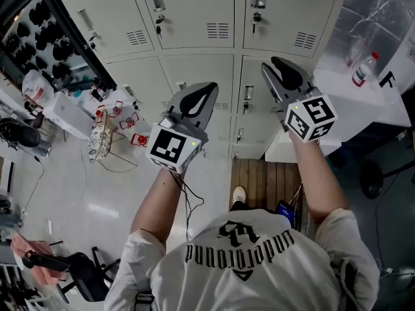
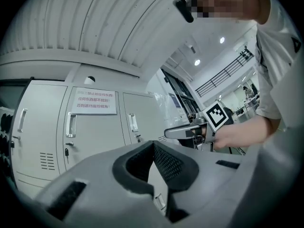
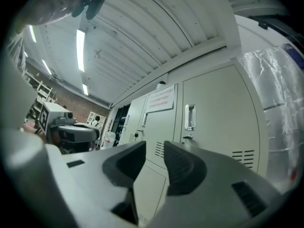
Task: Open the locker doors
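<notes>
Noted pale glossy floor [image 1: 71, 193] at left, with a dark rack [image 1: 39, 24] along the far-left edge and a wire basket [image 1: 100, 138] standing further in; could not make out the basket's contents. Found left gripper [image 1: 209, 88] raised before the lockers [image 1: 194, 18], jaws together, nothing between them. Recorded the lockers straight ahead, grey, every visible door shut, with a printed notice [image 2: 93, 100] fixed on one door; saw no interiors. Found right gripper [image 1: 275, 63] raised near the left one, jaws apart and empty, touching no handle [image 3: 190, 117]. Noted slatted wooden board [image 1: 266, 180] on the floor below. Observed white table [image 1: 363, 102] at right, carrying a clear bottle [image 1: 364, 69] with red cap, upright.
</notes>
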Action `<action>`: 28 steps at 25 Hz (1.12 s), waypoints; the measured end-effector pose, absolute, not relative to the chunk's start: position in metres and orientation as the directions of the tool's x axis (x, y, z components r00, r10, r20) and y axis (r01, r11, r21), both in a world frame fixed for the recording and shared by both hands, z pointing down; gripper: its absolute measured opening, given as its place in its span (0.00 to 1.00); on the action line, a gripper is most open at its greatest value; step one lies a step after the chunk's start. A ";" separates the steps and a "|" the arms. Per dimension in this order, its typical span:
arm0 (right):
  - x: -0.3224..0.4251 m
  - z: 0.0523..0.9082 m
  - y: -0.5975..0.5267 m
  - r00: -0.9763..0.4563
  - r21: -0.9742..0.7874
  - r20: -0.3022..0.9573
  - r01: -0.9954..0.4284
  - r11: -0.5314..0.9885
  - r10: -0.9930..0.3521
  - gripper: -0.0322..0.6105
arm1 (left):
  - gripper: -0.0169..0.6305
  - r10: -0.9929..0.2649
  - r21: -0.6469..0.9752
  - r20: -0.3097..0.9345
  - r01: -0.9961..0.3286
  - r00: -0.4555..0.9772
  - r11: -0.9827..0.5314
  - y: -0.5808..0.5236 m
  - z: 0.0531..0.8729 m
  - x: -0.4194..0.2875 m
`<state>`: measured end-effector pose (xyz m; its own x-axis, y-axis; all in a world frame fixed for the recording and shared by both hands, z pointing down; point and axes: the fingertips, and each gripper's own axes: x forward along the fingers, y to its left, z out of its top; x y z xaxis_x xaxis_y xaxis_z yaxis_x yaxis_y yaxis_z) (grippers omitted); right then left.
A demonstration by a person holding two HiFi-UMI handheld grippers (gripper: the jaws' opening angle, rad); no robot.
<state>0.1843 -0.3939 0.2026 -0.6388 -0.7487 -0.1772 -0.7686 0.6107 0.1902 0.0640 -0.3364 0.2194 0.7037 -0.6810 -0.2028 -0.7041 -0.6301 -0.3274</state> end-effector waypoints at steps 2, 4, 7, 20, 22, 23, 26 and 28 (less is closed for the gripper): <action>0.183 0.196 -0.411 -0.636 0.207 -0.176 -0.770 0.604 -0.751 0.24 | 0.04 -0.676 -0.330 -0.212 -0.703 0.706 -0.630 -0.351 0.213 0.066; 0.180 0.192 -0.429 -0.634 0.220 -0.174 -0.771 0.597 -0.754 0.24 | 0.04 -0.675 -0.328 -0.216 -0.704 0.705 -0.630 -0.366 0.208 0.066; 0.178 0.188 -0.456 -0.626 0.229 -0.168 -0.776 0.588 -0.761 0.24 | 0.04 -0.673 -0.329 -0.213 -0.700 0.708 -0.633 -0.390 0.206 0.069; 0.180 0.174 -0.539 -0.593 0.260 -0.169 -0.797 0.545 -0.787 0.24 | 0.04 -0.658 -0.318 -0.190 -0.679 0.729 -0.662 -0.465 0.216 0.082; 0.180 0.171 -0.545 -0.587 0.265 -0.176 -0.801 0.537 -0.790 0.24 | 0.04 -0.655 -0.318 -0.188 -0.676 0.732 -0.664 -0.471 0.217 0.084; 0.180 0.170 -0.548 -0.585 0.265 -0.179 -0.803 0.534 -0.791 0.24 | 0.04 -0.654 -0.318 -0.188 -0.676 0.733 -0.665 -0.473 0.217 0.085; 0.180 0.169 -0.554 -0.581 0.254 -0.180 -0.807 0.533 -0.794 0.25 | 0.04 -0.652 -0.314 -0.185 -0.673 0.735 -0.669 -0.477 0.219 0.086; 0.177 0.169 -0.557 -0.581 0.259 -0.173 -0.806 0.532 -0.796 0.26 | 0.04 -0.652 -0.313 -0.184 -0.672 0.736 -0.671 -0.479 0.220 0.085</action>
<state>0.1773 -0.5575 0.1693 -0.5806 -0.7955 -0.1733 -0.8062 0.5320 0.2591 0.0854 -0.4795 0.2200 0.7358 -0.6518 -0.1836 -0.6724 -0.6709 -0.3127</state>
